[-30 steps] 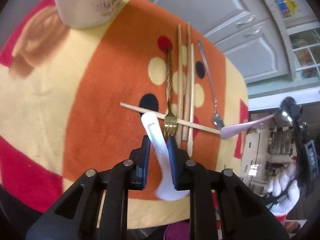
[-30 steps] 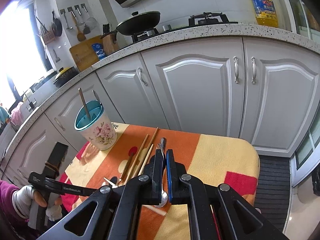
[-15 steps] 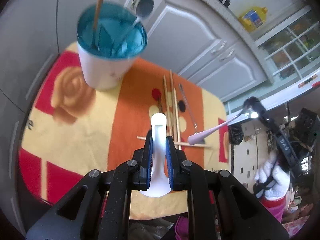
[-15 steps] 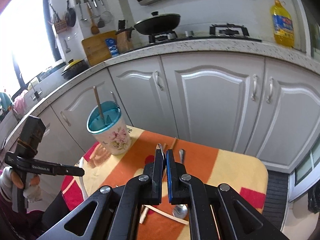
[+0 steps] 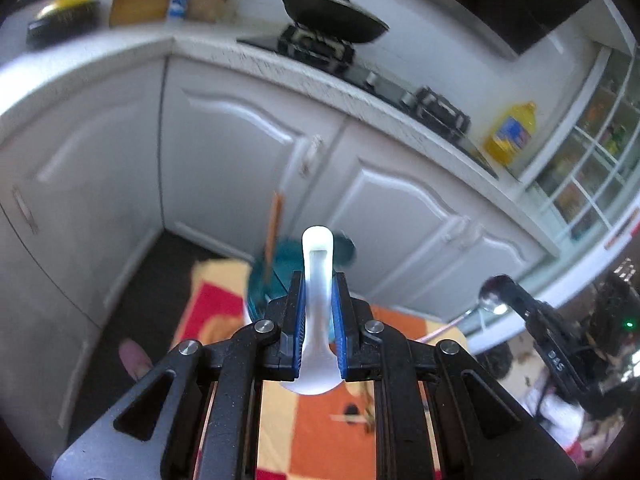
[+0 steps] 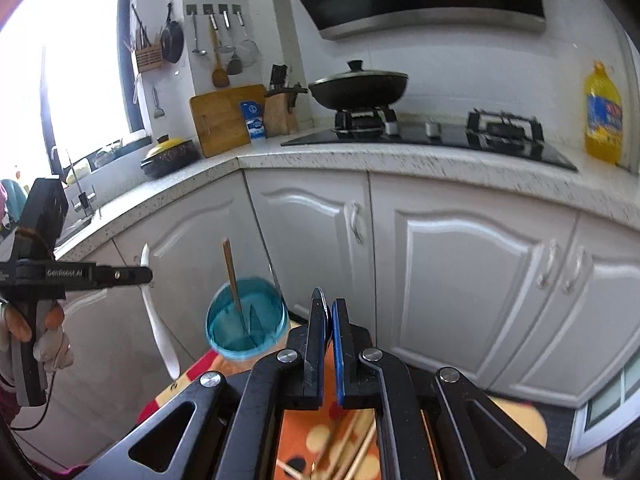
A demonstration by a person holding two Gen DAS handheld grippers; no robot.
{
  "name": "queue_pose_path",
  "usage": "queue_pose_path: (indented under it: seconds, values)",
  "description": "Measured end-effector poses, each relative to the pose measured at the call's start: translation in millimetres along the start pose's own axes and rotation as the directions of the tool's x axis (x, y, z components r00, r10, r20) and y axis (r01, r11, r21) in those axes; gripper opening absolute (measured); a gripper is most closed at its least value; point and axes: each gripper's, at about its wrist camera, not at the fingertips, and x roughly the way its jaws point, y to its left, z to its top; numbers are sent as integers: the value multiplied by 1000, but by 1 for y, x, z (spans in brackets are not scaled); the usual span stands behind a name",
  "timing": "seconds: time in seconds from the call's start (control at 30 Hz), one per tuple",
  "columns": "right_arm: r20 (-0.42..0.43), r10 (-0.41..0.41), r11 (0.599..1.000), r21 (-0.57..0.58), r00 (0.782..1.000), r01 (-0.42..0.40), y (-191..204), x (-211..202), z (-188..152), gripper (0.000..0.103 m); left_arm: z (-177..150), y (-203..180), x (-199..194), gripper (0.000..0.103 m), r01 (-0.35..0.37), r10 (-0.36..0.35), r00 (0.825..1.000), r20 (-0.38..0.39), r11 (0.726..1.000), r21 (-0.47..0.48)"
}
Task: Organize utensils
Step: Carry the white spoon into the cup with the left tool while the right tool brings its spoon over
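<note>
My left gripper [image 5: 318,280] is shut on a white plastic spoon [image 5: 317,264], held upright with its handle end pointing up. In the right wrist view the same spoon [image 6: 158,320] hangs from the left gripper [image 6: 146,275], to the left of and above the cup. The teal-lined floral cup [image 6: 247,322] stands on the orange cloth with a wooden chopstick [image 6: 232,274] and a metal utensil in it; it shows blurred behind the spoon in the left view [image 5: 276,276]. My right gripper [image 6: 328,308] is shut on a pink-handled metal spoon [image 5: 494,300], raised right of the cup.
Several wooden chopsticks [image 6: 352,448] lie on the orange and yellow cloth [image 6: 312,440] below my right gripper. White kitchen cabinets [image 6: 460,272] stand close behind the table. A countertop with a wok [image 6: 358,88] and oil bottle [image 6: 604,116] is above.
Both grippers rose and tilted up from the table. The left one lifted the white spoon off the cloth and brought it beside the cup. The right one moved closer to the cup.
</note>
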Motion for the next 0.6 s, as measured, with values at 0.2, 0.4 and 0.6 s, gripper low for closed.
queue_pose_path:
  seconds: [0.2,0.4,0.6]
  values:
    - [-8,-40,996,-77,999,39,23,41,27,3,19,7,34,11,-70,69,997,43,997,25]
    - [-28,-65,989,-133,998,61,38,79,31,3,25,15,66,11,-62,62,998,22,998,2]
    - [-25,-117,972,-209,993,110,48,102,27,3,22,19,85,11,-66,66,998,-1,997,27]
